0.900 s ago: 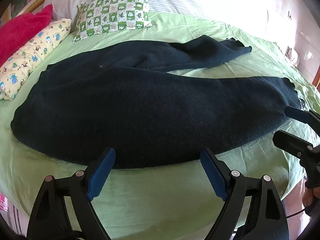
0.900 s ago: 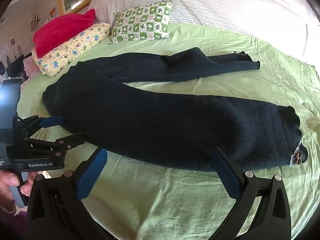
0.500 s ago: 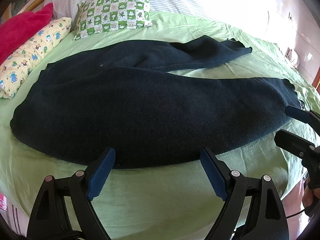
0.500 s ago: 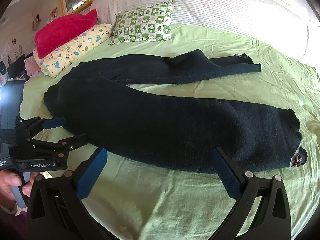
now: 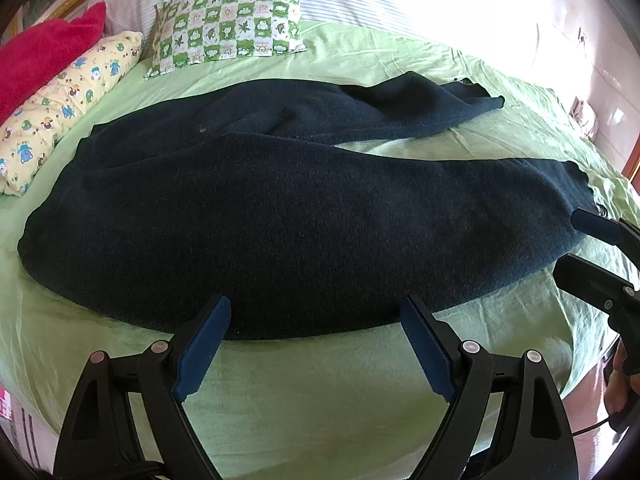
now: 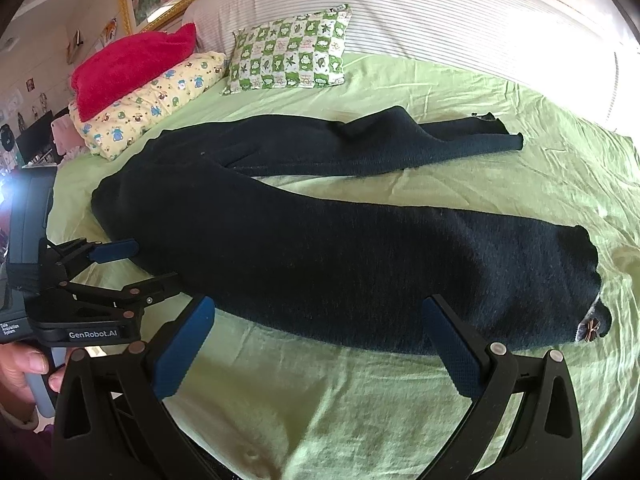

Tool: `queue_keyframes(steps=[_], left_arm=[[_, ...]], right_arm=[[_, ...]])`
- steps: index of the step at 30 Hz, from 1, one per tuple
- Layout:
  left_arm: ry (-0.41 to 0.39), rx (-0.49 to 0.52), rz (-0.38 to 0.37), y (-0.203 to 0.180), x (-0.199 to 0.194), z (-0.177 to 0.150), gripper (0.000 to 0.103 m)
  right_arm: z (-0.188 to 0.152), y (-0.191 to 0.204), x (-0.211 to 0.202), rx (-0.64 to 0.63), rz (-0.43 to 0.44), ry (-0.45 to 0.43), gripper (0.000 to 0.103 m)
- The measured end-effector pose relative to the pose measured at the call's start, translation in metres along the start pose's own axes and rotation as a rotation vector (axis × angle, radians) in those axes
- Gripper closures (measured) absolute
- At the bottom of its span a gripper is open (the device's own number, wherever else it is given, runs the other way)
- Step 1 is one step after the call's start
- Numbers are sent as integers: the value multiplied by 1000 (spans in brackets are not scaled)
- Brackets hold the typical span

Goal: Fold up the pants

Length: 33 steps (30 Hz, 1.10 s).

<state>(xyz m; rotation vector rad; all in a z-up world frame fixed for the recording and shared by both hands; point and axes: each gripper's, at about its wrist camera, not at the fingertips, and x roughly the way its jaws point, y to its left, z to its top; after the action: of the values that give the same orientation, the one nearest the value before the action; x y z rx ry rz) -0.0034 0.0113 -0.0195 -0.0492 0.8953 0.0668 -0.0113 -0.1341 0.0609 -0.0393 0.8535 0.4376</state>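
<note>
Left gripper low at the near edge of the dark pants, jaws spread wide, nothing held. Pants lie flat across the green bed sheet, legs splayed. Right gripper at the hem end, jaws also spread, empty, level with the left.

Three pillows lie on green sheet.

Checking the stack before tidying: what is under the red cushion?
The red cushion rests on the yellow animal-print pillow, which lies on the green sheet. Anything beneath their overlap is covered.
</note>
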Motion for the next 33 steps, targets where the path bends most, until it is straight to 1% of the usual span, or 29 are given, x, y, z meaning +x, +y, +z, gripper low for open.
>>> queue_keyframes(steps=[5,7,8,12,16,19,20,22,23,24,26,28,30,33], left_arm=[[4,-1,-4,0,1,1,16],[4,0,-7,0,1,2,16],[6,1,-9,0,1,2,16],[4,6,-37,2,-1,6,16],[-6,31,-66,1,-2,17,16],[-12,48,-85,2,0,29,16],[-13,53,-89,3,2,36,16],[-16,64,-94,4,5,48,16],[-16,66,-98,5,7,53,16],[-18,67,-106,6,9,61,16],[-13,70,-133,7,14,74,16],[-4,72,-152,6,21,86,16],[15,74,-173,5,31,99,16],[36,79,-202,2,45,119,16]], right_arm=[[-1,-1,-1,29,35,-26,0],[0,-2,-1,28,35,-20,0],[0,-1,3,-12,-9,12,0],[2,-2,3,-22,-21,23,0],[9,-13,3,0,-4,23,0],[18,-25,4,31,2,28,0],[22,-31,6,50,10,54,0],[30,-41,8,66,25,48,0],[34,-45,11,83,39,71,0],[40,-50,13,87,38,69,0],[48,-60,17,108,42,93,0],[60,-72,22,122,47,89,0],[70,-81,24,125,68,60,0],[87,-98,33,140,73,65,1]])
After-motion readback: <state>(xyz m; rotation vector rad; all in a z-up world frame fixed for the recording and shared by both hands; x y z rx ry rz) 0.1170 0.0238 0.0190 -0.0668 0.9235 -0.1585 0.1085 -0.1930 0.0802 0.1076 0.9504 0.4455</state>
